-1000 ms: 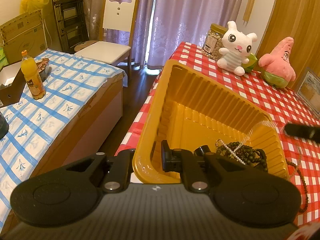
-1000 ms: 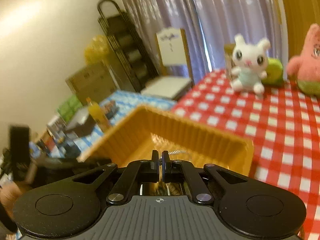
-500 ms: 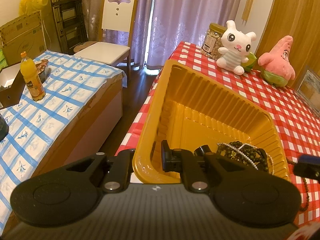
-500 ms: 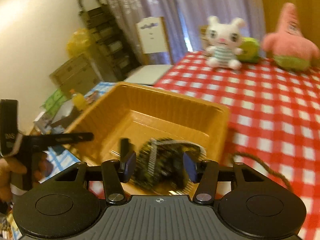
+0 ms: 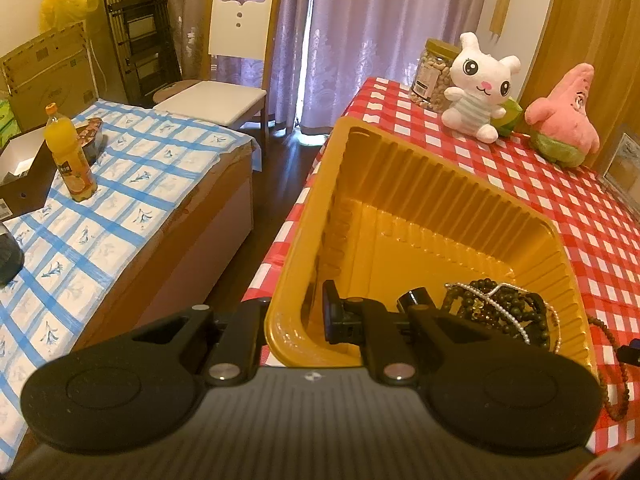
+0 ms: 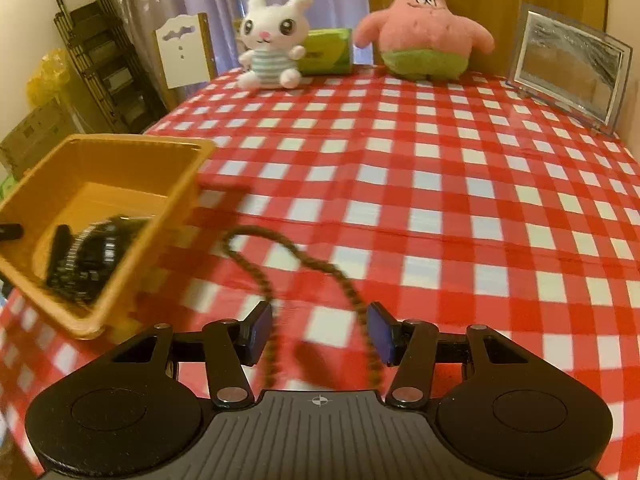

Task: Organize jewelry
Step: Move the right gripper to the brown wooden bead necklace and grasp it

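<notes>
Steadying the tray while I line up on the last strand

My left gripper (image 5: 294,316) clamps its jaws on the near rim of the ribbed yellow plastic tray (image 5: 440,184), bracing it; dark bead bracelets (image 5: 500,308) are piled in its near right corner. My right gripper (image 6: 318,330) holds its jaws wide apart, empty, straddling the brown beaded necklace (image 6: 256,264) lying on the red-checked table (image 6: 440,200), just right of the tray.

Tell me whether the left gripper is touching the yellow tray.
Touching. In the left wrist view the left gripper clamps the yellow tray wall between its fingers.
</notes>
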The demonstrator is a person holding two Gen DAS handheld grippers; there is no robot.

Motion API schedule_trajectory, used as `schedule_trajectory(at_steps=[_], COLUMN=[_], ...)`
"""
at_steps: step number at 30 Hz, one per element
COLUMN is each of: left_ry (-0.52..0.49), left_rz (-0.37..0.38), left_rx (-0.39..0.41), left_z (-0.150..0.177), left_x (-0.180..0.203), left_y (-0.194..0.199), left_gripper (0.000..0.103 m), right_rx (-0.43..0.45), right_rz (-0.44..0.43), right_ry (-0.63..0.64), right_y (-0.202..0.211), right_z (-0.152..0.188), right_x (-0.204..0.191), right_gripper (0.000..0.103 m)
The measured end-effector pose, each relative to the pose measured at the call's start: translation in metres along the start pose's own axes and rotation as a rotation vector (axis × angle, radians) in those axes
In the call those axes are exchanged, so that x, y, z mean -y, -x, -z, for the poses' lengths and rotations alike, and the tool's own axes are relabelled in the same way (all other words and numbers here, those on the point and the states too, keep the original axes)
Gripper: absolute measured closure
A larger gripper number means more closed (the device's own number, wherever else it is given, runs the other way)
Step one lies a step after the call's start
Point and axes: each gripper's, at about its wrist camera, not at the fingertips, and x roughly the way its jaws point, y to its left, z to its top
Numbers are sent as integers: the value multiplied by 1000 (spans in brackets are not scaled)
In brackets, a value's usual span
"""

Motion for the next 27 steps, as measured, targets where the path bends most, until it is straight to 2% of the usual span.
schedule_trajectory(at_steps=[2, 5, 9, 15, 21, 23, 24, 27], left_ry=[1, 3, 7, 11, 15, 14, 14, 14], left_rz=[-6, -15, -25, -33, -33, -33, -33, -30], left_rx=[-1, -4, -6, -12, -15, -15, -14, -14], left_z=[0, 0, 1, 0, 0, 0, 0, 0], left_x=[0, 1, 0, 0, 0, -1, -1, 0], left_y=[0, -1, -1, -2, -3, -3, -3, -4], left_gripper=[93, 93, 93, 93, 93, 92, 92, 93], right_rx=[6, -9, -9, -19, -37, -59, -88, -83], right_rz=[-11, -57, -109, -128, -125, -134, -151, -157], right_ry=[2, 8, 100, 282, 285, 276, 266, 277], right_y=[-10, -22, -29, -37, -34, -33, -34, -29], right_z=[-1, -2, -3, 6, 9, 8, 9, 14], right_x=[8, 13, -3, -38, -45, -45, -46, -49], right_gripper=[40, 39, 39, 40, 60, 72, 74, 74])
